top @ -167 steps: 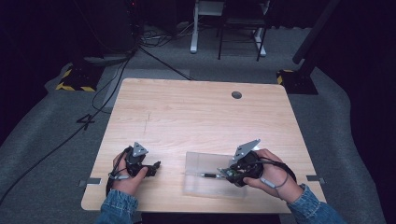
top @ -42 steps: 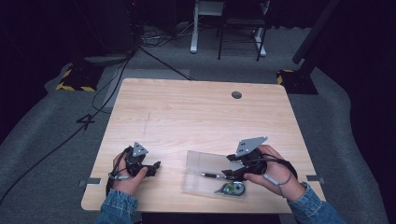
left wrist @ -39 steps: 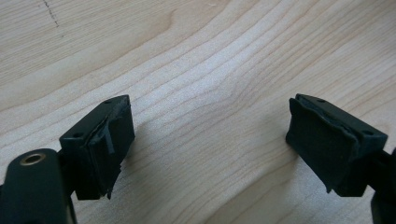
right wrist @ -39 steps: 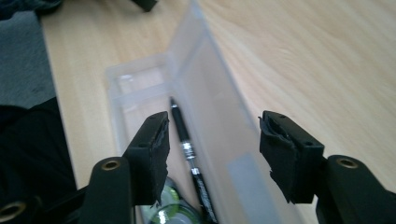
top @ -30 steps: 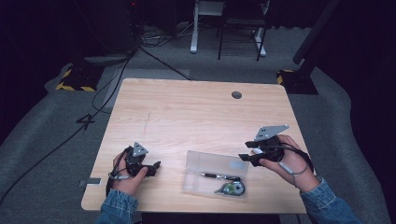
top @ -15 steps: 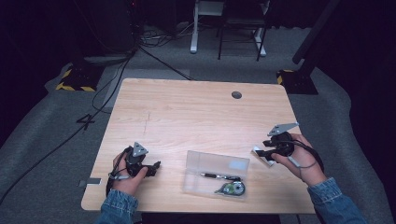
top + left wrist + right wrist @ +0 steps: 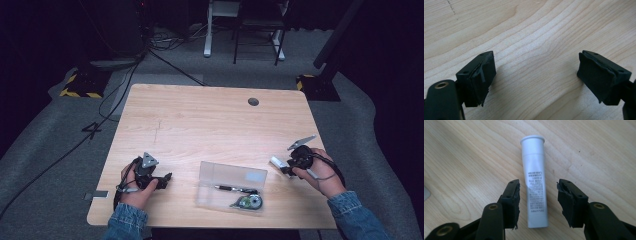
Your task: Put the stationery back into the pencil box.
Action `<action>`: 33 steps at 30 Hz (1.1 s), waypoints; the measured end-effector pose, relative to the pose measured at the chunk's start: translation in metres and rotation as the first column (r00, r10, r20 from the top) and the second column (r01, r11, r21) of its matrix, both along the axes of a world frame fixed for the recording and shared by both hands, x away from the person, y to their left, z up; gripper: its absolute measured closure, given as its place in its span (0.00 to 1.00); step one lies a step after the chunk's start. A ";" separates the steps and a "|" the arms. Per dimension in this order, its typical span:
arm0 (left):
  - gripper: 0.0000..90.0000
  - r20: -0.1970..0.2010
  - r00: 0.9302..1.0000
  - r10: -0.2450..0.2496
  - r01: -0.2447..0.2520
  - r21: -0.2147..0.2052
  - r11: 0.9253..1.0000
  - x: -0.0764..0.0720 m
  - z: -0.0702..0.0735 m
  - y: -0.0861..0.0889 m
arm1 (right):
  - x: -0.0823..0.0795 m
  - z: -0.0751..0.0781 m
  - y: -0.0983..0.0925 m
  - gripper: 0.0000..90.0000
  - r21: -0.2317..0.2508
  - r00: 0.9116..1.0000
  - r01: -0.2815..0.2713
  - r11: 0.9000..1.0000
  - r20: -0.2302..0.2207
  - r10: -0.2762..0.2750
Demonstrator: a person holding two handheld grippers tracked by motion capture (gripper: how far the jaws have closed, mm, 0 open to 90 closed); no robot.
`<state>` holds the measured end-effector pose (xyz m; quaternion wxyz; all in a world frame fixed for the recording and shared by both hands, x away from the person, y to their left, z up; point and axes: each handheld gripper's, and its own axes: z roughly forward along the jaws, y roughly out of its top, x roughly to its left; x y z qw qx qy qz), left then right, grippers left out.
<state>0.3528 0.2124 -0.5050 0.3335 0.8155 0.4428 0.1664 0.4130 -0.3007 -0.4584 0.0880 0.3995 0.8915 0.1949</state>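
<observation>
light: table (image 7: 210,125) bright, surroundings dark | shadows: soft | focus: slightly soft

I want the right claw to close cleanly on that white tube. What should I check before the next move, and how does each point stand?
1. White tube lies between the right claw's jaws: ok.
2. Jaws, which have just been closing, have gaps on both sides of the tube, pads not yet pressing: ok.
3. Tube lies flat on the table, nothing against it: ok.
4. Clear case is open, with a pen and a correction tape roller inside: ok.
5. Left claw is open, with nothing between its jaws, and apart from the case: ok.
6. Tube's cap is tight: cannot tell.
</observation>
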 end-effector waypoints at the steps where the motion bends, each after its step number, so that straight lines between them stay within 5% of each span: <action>1: 0.17 0.000 1.000 0.000 0.000 0.000 1.000 0.000 0.000 0.000 | 0.000 -0.002 0.000 0.60 -0.001 1.000 0.004 1.000 -0.004 -0.004; 13: 0.17 0.003 1.000 0.007 -0.007 0.001 1.000 -0.001 0.000 -0.001 | 0.004 -0.008 0.005 0.79 -0.036 0.999 0.001 0.999 -0.041 -0.003; 19: 0.17 0.003 1.000 0.006 -0.006 0.001 1.000 -0.001 0.000 -0.001 | 0.004 -0.007 0.010 0.79 -0.073 0.998 0.018 0.997 -0.054 -0.021; 30: 0.17 0.002 1.000 0.006 -0.006 0.000 1.000 -0.001 0.000 -0.001 | 0.006 -0.006 0.009 0.79 -0.063 0.997 0.033 0.997 -0.068 -0.038; 33: 0.17 0.002 1.000 0.005 -0.005 0.001 1.000 -0.001 0.000 -0.001 | 0.004 -0.007 0.010 0.79 -0.039 0.999 0.028 0.999 -0.038 -0.030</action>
